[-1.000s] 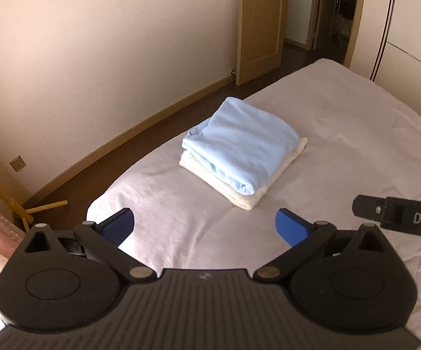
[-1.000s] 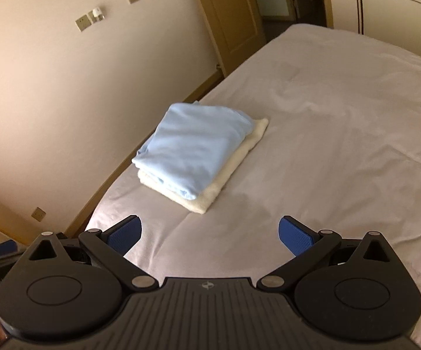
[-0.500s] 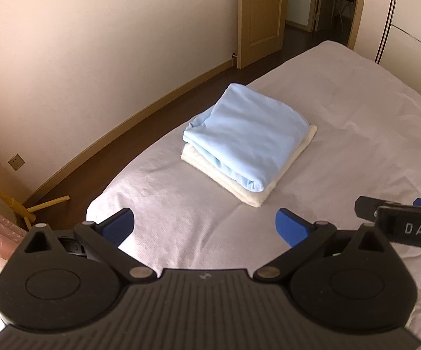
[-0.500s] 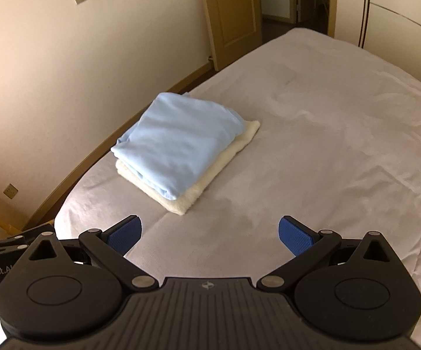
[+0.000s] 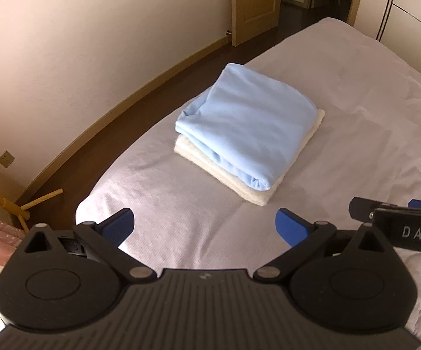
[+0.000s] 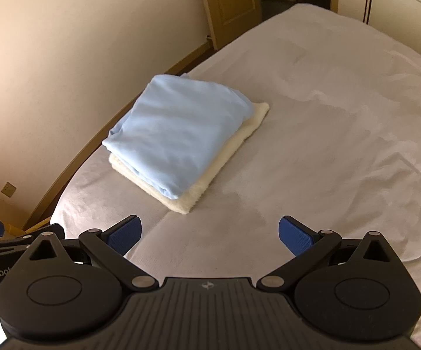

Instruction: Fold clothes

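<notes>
Blue folded garment (image 5: 245, 128) stacked on cream towel (image 5: 257, 195), near bed (image 5: 181, 204) edge
Left gripper (image 5: 204, 227), right gripper (image 6: 209, 233) both spread, empty; bare sheet toward 3 o'clock

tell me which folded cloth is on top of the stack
The light blue folded cloth is on top; the cream one lies beneath it, showing only at the edges.

Soft warm daylight, sharp focus, glare blowing out the lower-left corner, strong fisheye bending at the edges
</notes>
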Demonstrator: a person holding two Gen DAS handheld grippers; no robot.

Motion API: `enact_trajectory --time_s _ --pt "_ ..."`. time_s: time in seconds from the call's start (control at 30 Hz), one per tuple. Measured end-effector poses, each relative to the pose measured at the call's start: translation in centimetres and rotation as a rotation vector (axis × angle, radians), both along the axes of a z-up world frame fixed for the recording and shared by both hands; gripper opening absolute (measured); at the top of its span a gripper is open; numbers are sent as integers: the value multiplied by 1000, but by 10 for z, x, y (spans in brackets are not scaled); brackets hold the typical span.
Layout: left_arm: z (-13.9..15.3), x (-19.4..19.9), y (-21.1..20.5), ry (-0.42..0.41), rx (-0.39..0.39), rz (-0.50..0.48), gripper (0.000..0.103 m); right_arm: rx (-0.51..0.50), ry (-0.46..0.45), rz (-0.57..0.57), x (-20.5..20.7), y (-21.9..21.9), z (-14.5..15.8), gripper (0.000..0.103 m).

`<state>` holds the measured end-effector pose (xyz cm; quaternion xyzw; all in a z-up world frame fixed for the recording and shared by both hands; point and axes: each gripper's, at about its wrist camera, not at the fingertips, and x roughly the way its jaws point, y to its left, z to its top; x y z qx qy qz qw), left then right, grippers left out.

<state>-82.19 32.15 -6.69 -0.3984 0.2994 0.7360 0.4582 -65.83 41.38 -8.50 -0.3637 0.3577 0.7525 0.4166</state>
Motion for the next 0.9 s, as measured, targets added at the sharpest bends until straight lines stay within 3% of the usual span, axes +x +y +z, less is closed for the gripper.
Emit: enact_trajectory --time_s 0.5,0.9 --pt "-17 -30 62 -48 -42 -89 102 -56 -66 -43 -34 34 -10 103" --pt "-32 -57 82 -82 -92 -136 102 -75 -108 -107 -62 38 -17 103"
